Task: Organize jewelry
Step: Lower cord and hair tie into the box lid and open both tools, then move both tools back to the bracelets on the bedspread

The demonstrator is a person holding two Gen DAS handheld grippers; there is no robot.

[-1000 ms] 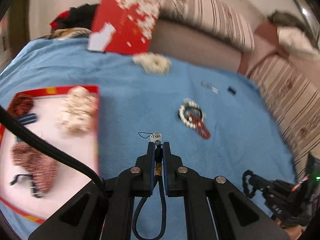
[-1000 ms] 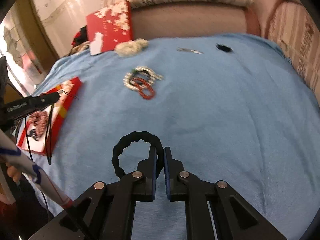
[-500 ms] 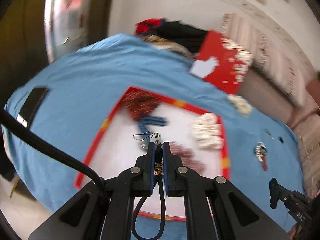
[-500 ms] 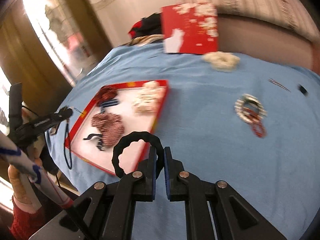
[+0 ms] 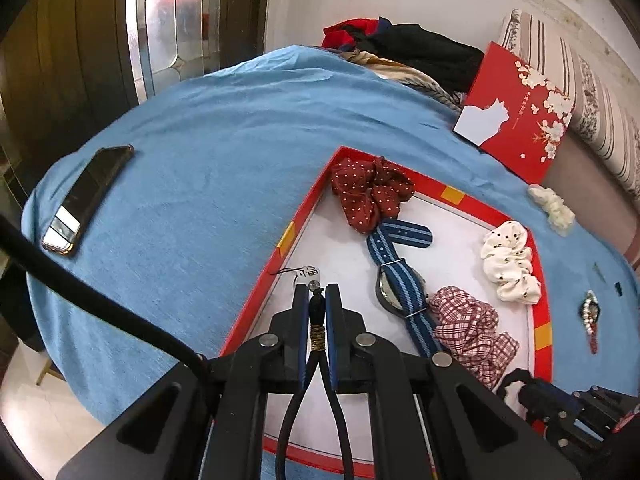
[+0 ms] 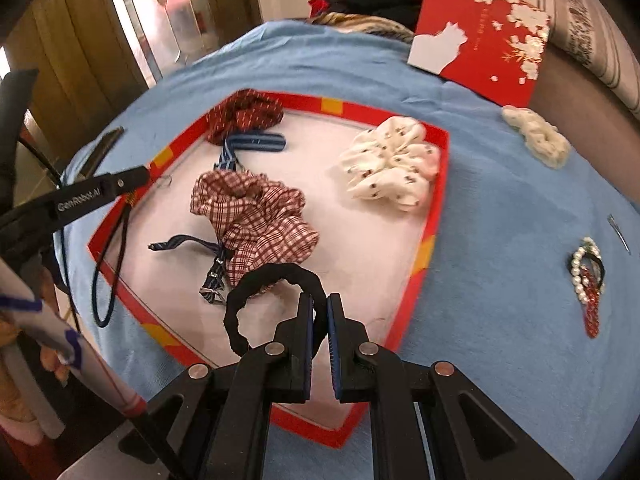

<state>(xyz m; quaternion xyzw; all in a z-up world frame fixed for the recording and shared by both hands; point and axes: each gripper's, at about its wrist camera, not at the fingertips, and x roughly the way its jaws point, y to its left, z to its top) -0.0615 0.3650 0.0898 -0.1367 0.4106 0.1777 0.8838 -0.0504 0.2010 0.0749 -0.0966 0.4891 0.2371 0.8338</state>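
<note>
My left gripper is shut on a dark cord charm with a white tag, held over the left edge of the red-rimmed tray. Its cord loop hangs below it in the right wrist view. My right gripper is shut on a black hair tie, held above the tray's near right part. The tray holds a dotted red scrunchie, a white scrunchie, a plaid scrunchie and a blue striped watch.
A pearl and red bead bracelet pile lies on the blue cloth right of the tray. A cream scrunchie and a red gift box sit behind. A phone lies at the far left. Clothes are piled at the back.
Both grippers have swung left from the open blue cloth to over the tray, each still carrying its item. The views are closer to the tray now.
</note>
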